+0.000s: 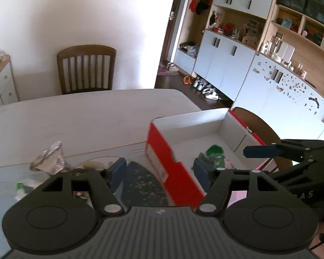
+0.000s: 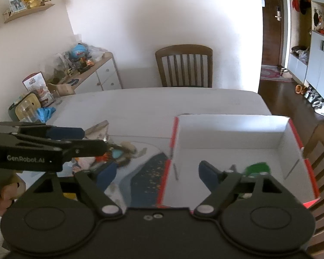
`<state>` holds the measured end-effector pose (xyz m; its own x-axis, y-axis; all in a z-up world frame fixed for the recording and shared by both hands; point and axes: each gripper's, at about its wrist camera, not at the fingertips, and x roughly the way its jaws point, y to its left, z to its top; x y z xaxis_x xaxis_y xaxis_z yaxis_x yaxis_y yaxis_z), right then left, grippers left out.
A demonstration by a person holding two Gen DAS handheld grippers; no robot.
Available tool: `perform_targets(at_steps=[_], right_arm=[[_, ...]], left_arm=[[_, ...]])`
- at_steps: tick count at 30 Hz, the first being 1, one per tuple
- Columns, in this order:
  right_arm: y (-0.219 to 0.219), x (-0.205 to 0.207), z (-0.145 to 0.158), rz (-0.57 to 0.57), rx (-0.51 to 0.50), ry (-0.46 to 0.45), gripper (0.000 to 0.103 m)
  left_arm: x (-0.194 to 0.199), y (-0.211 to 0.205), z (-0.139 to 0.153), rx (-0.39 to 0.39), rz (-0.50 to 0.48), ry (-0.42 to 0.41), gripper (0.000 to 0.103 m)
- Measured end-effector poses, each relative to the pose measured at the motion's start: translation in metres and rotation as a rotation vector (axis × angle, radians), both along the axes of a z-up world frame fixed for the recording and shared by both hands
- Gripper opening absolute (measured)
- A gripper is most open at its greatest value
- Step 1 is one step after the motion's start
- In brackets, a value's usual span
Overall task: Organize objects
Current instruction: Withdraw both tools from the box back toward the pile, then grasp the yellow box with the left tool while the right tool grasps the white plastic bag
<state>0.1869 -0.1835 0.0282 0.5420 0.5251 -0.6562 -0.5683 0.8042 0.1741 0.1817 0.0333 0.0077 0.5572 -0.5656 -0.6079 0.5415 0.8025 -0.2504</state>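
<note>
We see a red cardboard box point(image 2: 226, 133) with a white inside standing open on the pale table point(image 2: 162, 101), near its right edge. Inside the box, toward the near end, lies a green item point(image 2: 257, 168), blurred, with some small packets we cannot make out beside it; the rest of the box floor is bare. Left of the box, on a printed mat, there is a loose pile of clutter point(image 1: 51, 161): a crumpled silvery wrapper, a few small packets and toys, all too blurred to name.

Our left gripper point(image 1: 159, 168) has its jaws partly apart, straddling the near left wall of the box; nothing is gripped between them. Our right gripper point(image 2: 155, 172) stands wide apart over the same wall, one blue finger point(image 2: 207, 172) inside the box and the other outside over the mat, holding nothing. A wooden chair point(image 2: 183, 67) stands at the far side of the table.
</note>
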Motion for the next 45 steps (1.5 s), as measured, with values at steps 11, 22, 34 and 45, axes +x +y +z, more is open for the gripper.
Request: perform_targets(at_steps=[11, 22, 34, 45], right_arm=[[0.061, -0.024, -0.003, 0.032, 0.04, 0.004, 0.102], [0.097, -0.038, -0.02, 0.003, 0.015, 0.017, 0.102], [0.124, -0.03, -0.048, -0.014, -0.025, 0.032, 0.102], [0.161, -0.007, -0.1, 0.061, -0.157, 0.103, 0.102]], left_arm=[[0.001, 0.072, -0.015, 0.036, 0.048, 0.002, 0.085], [0.005, 0.136, -0.035, 0.05, 0.055, 0.005, 0.103], [-0.002, 0.16, -0.084, 0.083, 0.029, 0.031, 0.103], [0.005, 0.153, -0.141, 0.116, 0.006, 0.12, 0.103]])
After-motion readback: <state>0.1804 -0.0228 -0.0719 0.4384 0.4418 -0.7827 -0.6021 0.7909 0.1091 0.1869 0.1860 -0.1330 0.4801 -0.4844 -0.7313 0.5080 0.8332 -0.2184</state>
